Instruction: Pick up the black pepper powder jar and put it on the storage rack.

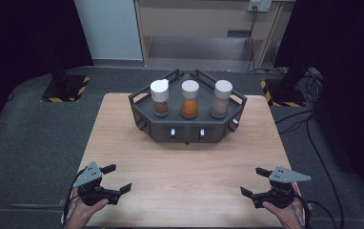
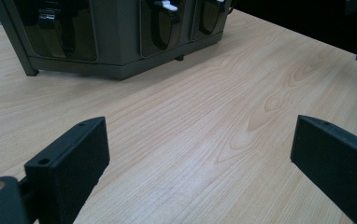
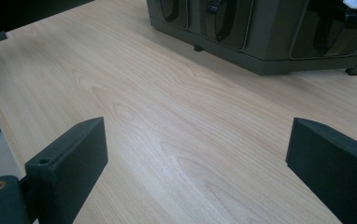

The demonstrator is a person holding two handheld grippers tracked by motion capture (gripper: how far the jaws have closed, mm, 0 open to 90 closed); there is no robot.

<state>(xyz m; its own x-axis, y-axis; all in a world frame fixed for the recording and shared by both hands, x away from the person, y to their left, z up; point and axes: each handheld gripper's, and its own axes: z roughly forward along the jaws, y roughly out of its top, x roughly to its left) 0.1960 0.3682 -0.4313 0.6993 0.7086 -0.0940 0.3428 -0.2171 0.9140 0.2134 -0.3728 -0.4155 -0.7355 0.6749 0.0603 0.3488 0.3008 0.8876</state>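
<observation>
A dark grey angular rack (image 1: pixel 187 128) stands at the far middle of the wooden table (image 1: pixel 185 167). On it stand three white-capped spice jars: a brown one (image 1: pixel 160 98) on the left, an orange one (image 1: pixel 189 99) in the middle, a grey-beige one (image 1: pixel 221 99) on the right. My left gripper (image 1: pixel 116 178) rests near the front left corner, open and empty. My right gripper (image 1: pixel 255 181) rests near the front right corner, also open and empty. In the left gripper view the rack (image 2: pixel 106 35) lies ahead, as does the rack (image 3: pixel 265 30) in the right gripper view.
The rack's front panels carry dark lever handles with white tips (image 1: pixel 173 132). Dark floor surrounds the table, with yellow-black striped stand bases (image 1: pixel 65 88) at the back left and cables (image 1: pixel 308 124) at the right. Bare tabletop lies between the grippers and the rack.
</observation>
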